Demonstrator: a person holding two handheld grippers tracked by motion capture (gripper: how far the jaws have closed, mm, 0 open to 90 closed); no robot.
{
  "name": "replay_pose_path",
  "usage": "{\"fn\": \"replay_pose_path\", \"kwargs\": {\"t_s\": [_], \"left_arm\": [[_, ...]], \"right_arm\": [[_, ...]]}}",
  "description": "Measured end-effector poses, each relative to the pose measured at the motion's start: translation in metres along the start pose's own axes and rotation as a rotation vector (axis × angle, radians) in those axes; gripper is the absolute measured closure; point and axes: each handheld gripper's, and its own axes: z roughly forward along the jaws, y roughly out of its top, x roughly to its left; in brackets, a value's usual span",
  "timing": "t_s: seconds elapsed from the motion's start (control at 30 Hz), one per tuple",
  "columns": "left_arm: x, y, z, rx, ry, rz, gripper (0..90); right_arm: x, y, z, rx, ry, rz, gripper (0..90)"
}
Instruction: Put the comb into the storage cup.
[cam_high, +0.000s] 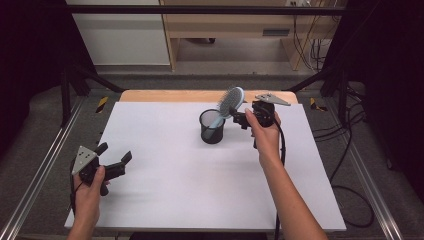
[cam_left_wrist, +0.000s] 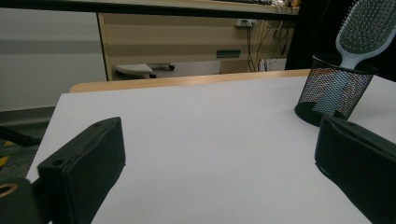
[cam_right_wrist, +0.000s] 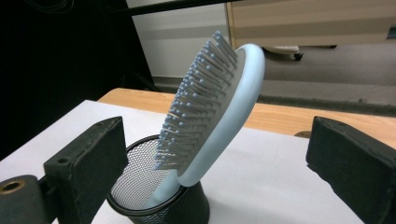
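Note:
A light-blue hairbrush (cam_high: 231, 101) stands handle-down in a black mesh cup (cam_high: 212, 128) at the middle back of the white table top (cam_high: 190, 180), its head leaning up and to the right. My right gripper (cam_high: 240, 119) is just right of the cup, pointed at the brush. In the right gripper view the brush (cam_right_wrist: 219, 112) rises from the cup (cam_right_wrist: 140, 191) between the wide-apart jaws of the open right gripper (cam_right_wrist: 219, 158), touching neither. My left gripper (cam_high: 114, 153) is open at the front left, nothing in it. From the left gripper (cam_left_wrist: 222, 168), cup (cam_left_wrist: 334, 91) and brush (cam_left_wrist: 364, 30) stand far right.
A wooden strip (cam_high: 200, 95) edges the table's back. Metal rails (cam_high: 45, 165) run along both sides, with cables (cam_high: 350, 165) on the floor at right. A wooden cabinet (cam_high: 230, 25) and a white panel (cam_high: 120, 35) stand beyond.

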Motion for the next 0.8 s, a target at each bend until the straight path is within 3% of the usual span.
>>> {"fn": "replay_pose_path", "kwargs": {"t_s": [0.13,0.5,0.8], "left_arm": [[0.0,0.0,0.0,-0.006,-0.012,0.021,1.9],[-0.001,-0.001,0.0,-0.009,-0.033,0.024,1.8],[-0.001,-0.002,0.0,-0.019,-0.043,0.028,1.7]], "right_arm": [[0.002,0.002,-0.003,-0.027,-0.019,-0.028,5.4],[0.004,0.006,-0.013,-0.078,-0.046,-0.101,6.0],[0.003,0.012,-0.028,-0.101,-0.031,-0.142,5.7]]}}
